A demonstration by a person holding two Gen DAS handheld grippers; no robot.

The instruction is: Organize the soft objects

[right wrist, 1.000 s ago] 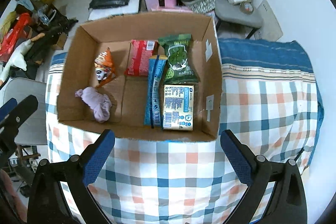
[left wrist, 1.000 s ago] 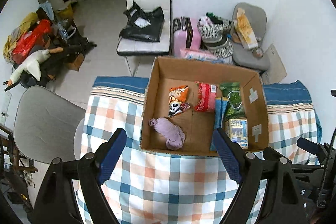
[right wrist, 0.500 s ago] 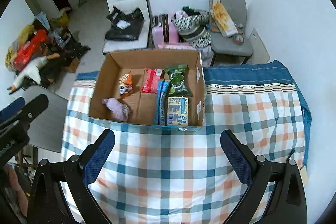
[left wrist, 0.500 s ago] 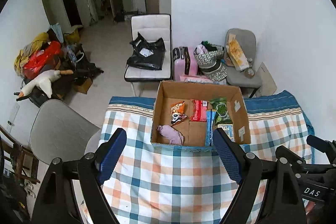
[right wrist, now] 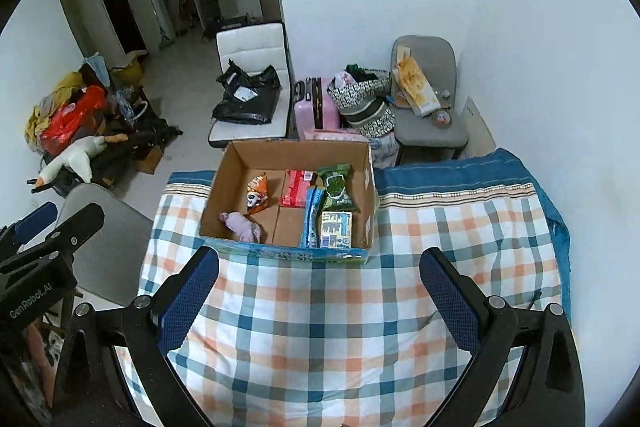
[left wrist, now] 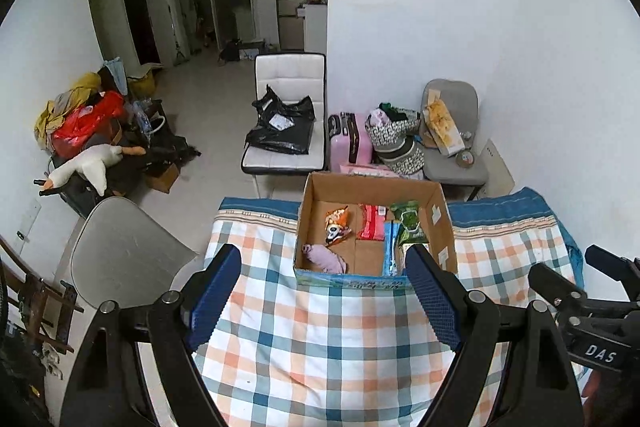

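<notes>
A cardboard box (left wrist: 442,211) (right wrist: 218,183) stands at the far side of the checked tablecloth (left wrist: 320,339) (right wrist: 320,327). In it lie a lilac cloth bundle (left wrist: 324,257) (right wrist: 244,225), an orange snack bag (left wrist: 336,223) (right wrist: 256,193), a red packet (left wrist: 372,223) (right wrist: 298,183), a green bag (left wrist: 408,223) (right wrist: 336,187), a blue packet (right wrist: 312,217) and a small carton (right wrist: 336,229). My left gripper (left wrist: 326,303) is open and empty, well back from the box. My right gripper (right wrist: 320,301) is open and empty, also high and back from it.
A grey chair (left wrist: 120,251) stands left of the table. Beyond the table are a white chair with a black bag (left wrist: 286,123), a pink suitcase (left wrist: 350,143), a grey chair with clutter (left wrist: 452,131) and a pile with a plush goose (left wrist: 88,167). A white wall is on the right.
Both grippers have pulled up and back from the box, which now looks much smaller. Both stay open and empty. The box contents have not moved.
</notes>
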